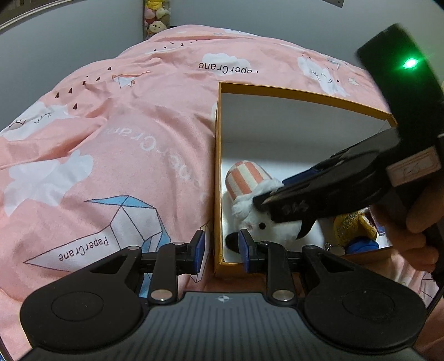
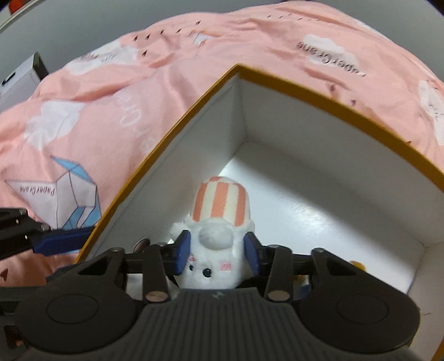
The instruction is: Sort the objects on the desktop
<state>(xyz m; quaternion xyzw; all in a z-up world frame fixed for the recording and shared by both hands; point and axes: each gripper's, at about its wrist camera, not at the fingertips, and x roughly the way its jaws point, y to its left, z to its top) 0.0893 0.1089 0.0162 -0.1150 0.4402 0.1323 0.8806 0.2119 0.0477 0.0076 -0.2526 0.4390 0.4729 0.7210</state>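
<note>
An open box with an orange rim [image 1: 277, 90] [image 2: 305, 91] and white inside lies on a pink bedcover [image 1: 111, 138]. In it lies a white plush toy [image 1: 266, 225] [image 2: 211, 266] with an orange-and-cream striped hat. My right gripper [image 2: 217, 250] reaches down into the box, and its blue pads press on both sides of the toy's head. In the left wrist view the right gripper [image 1: 266, 202] covers the toy's top. My left gripper [image 1: 223, 247] stands astride the box's near left wall, one pad outside and one inside, neither touching it. Its blue finger [image 2: 63, 241] shows beside the box.
A yellow-brown plush with a blue part [image 1: 352, 225] and a metal key ring [image 1: 333, 247] lie in the box's near right corner. A hand [image 1: 421, 211] holds the right gripper. Plush toys [image 1: 155, 16] hang at the back wall. A white device [image 2: 19, 80] stands beyond the bedcover.
</note>
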